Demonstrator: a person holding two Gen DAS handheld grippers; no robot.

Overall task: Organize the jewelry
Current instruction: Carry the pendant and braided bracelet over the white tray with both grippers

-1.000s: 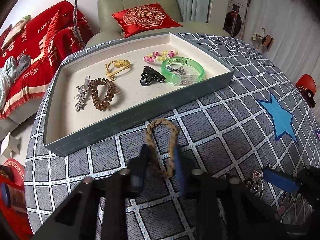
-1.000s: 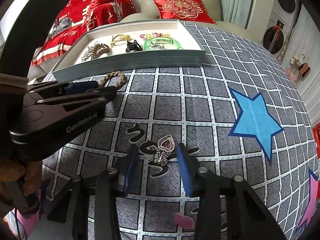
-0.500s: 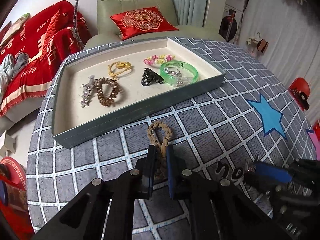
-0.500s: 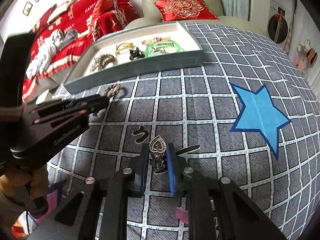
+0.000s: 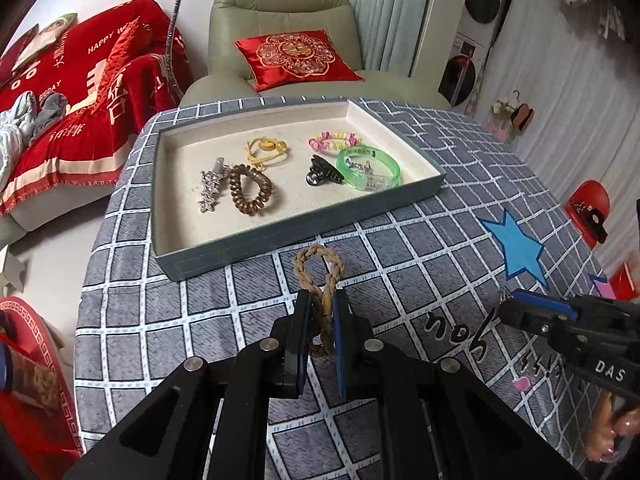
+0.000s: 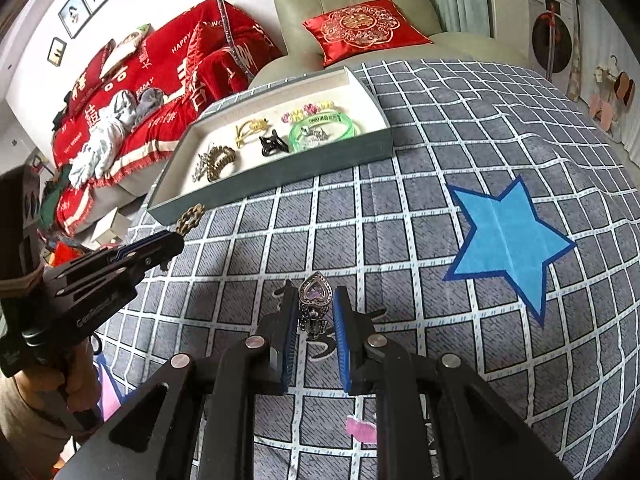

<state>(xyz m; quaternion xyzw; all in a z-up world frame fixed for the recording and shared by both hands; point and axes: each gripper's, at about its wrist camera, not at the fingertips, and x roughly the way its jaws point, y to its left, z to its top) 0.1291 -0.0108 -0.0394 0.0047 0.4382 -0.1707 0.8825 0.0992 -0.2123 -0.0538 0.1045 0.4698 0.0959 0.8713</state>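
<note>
Jaws of both grippers are clamped on jewelry. Largest item noted: the tray (image 5: pixel 224 258) on the table (image 5: pixel 420 240), holding several pieces already. On the near side of the tray, the left gripper (image 5: pixel 322 320) pinches a braided band (image 5: pixel 320 264) by its lower end; farther from the tray, the right gripper (image 6: pixel 316 316) grips a heart pendant (image 6: pixel 315 294). Risk, in my judgement: the band's free loop could snag the tray's front wall, and the small pendant could slip.
</note>
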